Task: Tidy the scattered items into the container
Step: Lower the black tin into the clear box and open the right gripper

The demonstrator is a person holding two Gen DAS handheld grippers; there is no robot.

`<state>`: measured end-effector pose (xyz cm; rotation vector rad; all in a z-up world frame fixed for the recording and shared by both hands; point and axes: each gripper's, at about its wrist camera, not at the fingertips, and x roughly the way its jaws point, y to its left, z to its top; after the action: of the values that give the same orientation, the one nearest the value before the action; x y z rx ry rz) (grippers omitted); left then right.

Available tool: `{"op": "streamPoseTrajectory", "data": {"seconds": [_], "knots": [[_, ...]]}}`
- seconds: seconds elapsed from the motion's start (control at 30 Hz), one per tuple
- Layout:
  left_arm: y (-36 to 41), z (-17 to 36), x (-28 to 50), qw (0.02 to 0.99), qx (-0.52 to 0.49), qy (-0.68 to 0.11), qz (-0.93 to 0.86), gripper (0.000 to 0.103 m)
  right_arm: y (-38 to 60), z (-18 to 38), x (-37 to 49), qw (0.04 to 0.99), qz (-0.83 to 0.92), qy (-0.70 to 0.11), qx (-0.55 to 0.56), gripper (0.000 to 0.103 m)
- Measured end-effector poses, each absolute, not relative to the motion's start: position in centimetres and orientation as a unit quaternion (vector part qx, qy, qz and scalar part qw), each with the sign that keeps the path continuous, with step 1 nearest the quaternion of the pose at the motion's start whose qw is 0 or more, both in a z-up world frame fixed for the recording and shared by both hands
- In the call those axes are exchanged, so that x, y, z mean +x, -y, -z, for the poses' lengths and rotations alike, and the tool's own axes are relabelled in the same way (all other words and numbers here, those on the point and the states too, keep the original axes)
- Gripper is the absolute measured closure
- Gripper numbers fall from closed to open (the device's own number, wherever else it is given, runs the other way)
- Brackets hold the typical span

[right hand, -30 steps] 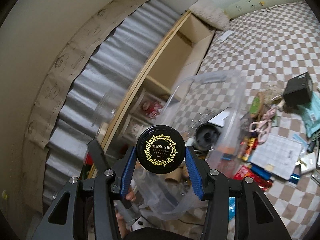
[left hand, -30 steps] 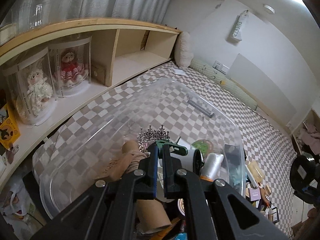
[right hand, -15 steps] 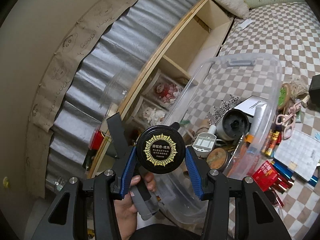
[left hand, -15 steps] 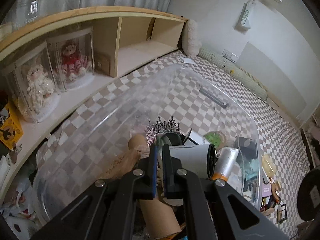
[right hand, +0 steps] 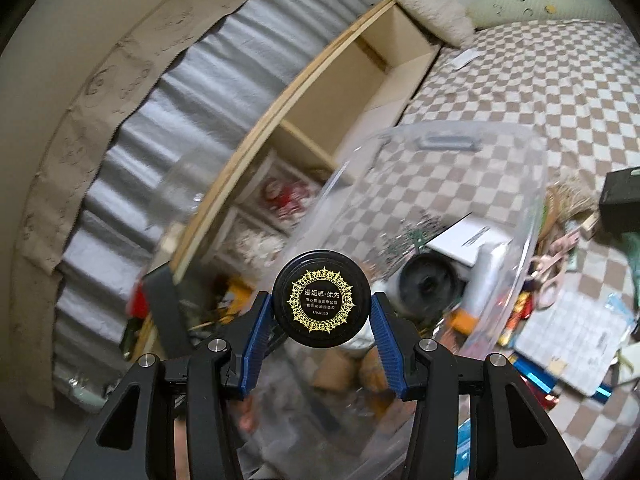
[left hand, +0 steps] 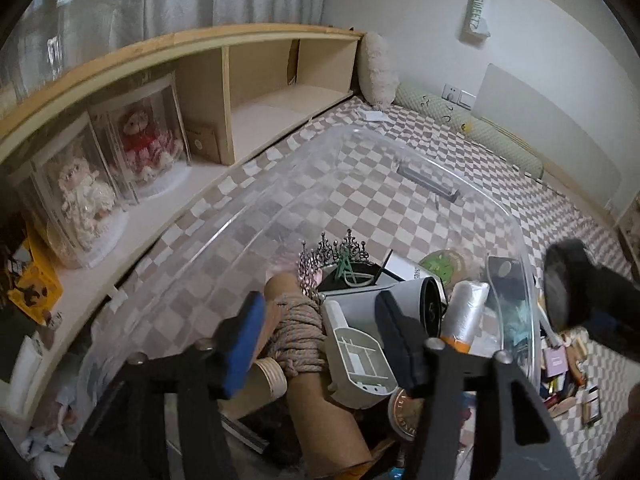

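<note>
Right claw (right hand: 320,322) pinches black round jar (right hand: 320,298) at sides: stiff, smooth, may slip. Left claw (left hand: 320,334) opening, empty, over clear bin (left hand: 516,236).

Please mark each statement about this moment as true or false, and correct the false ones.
1. The right gripper holds a round black jar. True.
2. The left gripper is clamped on the tiara. False: its jaws are opening and nothing is pressed between the pads; the tiara lies further in, inside the clear bin.
3. The bin is empty. False: it holds a rope-wound cardboard tube, a white tray and more.
4. Two dolls in clear cases stand on the wooden shelf. True.
5. The floor is plain grey. False: it is checkered.
</note>
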<state>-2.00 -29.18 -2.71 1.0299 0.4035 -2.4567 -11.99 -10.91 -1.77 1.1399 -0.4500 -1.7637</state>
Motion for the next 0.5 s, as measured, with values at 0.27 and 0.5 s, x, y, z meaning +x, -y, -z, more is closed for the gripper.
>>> {"op": "streamPoseTrajectory", "data": {"seconds": [0.27,0.5], "knots": [[28.6,2.9,-2.4,0.225,0.38,-0.118,0.889,0.045,12.9,3.1,-14.9,0.438,0.747,0.161,0.474,0.053],[28.6,3.2,-2.5,0.215,0.388,-0.114,0.889,0.044,15.5,4.5,-16.6,0.401,0.767,0.103,0.491,0.053]]}}
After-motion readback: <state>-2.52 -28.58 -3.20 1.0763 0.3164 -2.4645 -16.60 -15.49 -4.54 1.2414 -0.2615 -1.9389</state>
